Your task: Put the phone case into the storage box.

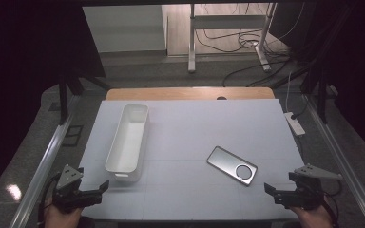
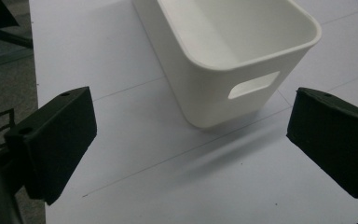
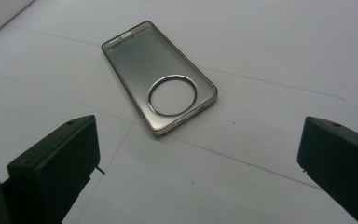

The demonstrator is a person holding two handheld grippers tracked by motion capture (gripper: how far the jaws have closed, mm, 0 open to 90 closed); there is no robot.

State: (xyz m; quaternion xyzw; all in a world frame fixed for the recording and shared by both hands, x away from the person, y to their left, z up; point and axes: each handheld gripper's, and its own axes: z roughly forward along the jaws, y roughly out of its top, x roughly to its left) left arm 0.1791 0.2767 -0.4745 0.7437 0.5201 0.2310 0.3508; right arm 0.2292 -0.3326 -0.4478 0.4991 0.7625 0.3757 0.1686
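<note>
A long white bin is sitting on the table, holding nothing inside, its handle slot facing the left claw. Right of the bin, well apart, a phone case is lying flat, its long axis running slantwise, the round camera hole end pointing toward the right claw. Both claws are hovering released, gripping nothing, near the table's front edge.

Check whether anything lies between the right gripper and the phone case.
Nothing visible does. The right gripper stands open, and bare white table lies between it and the phone case, which lies flat ahead of the jaws.
</note>
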